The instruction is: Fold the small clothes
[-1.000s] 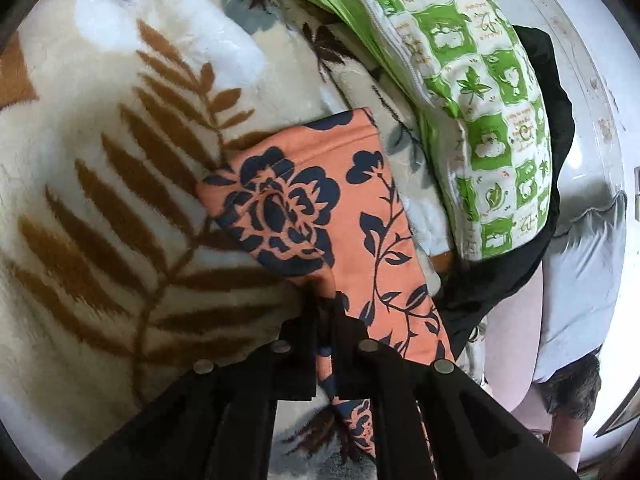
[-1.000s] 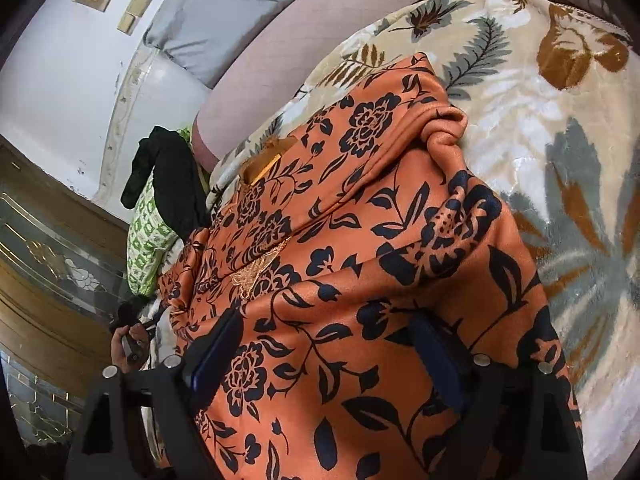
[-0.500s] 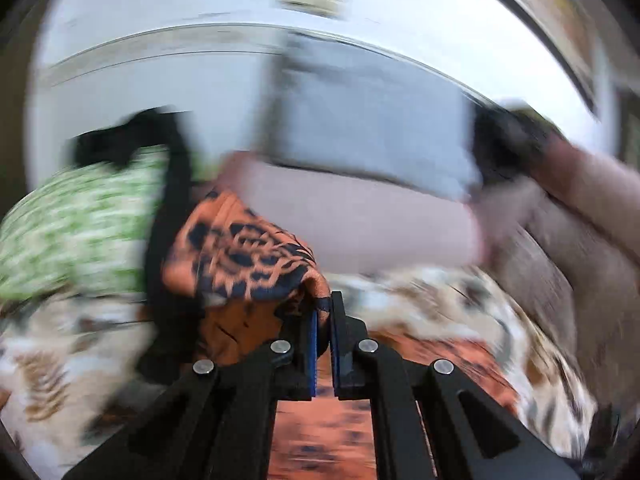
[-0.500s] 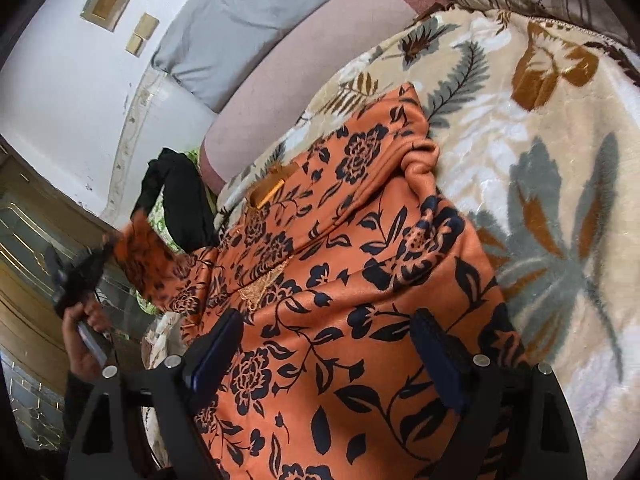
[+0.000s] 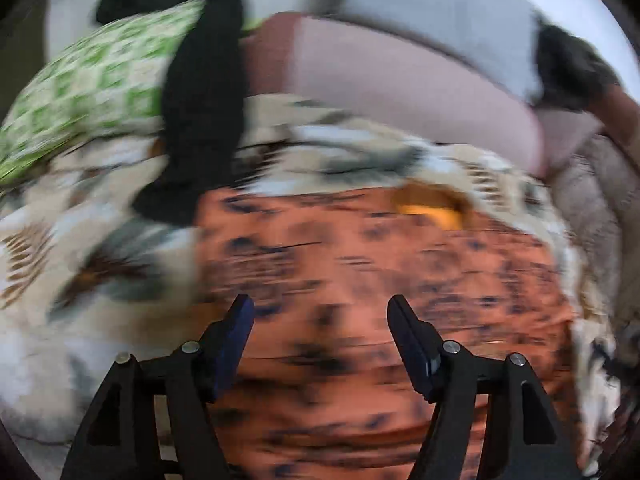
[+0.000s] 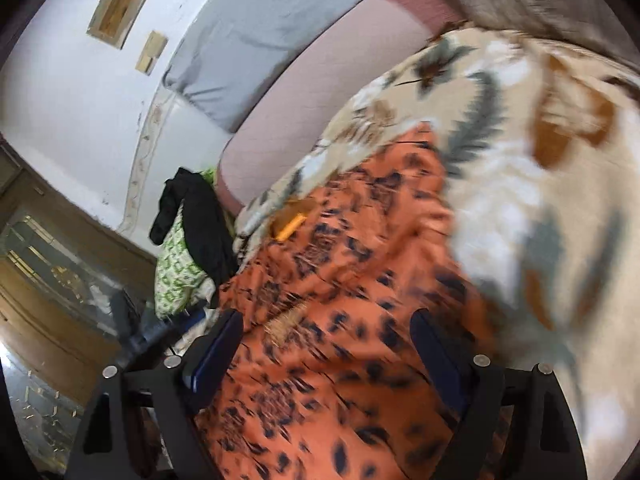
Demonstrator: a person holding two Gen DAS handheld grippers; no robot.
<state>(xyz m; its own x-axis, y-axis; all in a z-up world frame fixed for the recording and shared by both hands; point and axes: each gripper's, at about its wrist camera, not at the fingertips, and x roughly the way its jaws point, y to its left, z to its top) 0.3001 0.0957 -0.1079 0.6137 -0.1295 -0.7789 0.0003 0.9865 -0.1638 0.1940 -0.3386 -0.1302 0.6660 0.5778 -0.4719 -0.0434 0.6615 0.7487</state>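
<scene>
A cream blanket printed with brown and grey leaves is spread across the middle of both views, blurred by motion. A pink bolster and a grey pillow are seen along the upper part of each frame, against a white wall. The task's thing, an orange garment with a dark floral print, is laid on the blanket and fills the lower centre of the left wrist view; in the right wrist view it runs from the centre down to the bottom edge. A green checked cushion is seen at the upper left of the left wrist view, with a black cloth draped over it. The left gripper is held with its jaws spread wide above the garment, nothing between them. The right gripper is likewise spread wide over the orange fabric, gripping nothing.
</scene>
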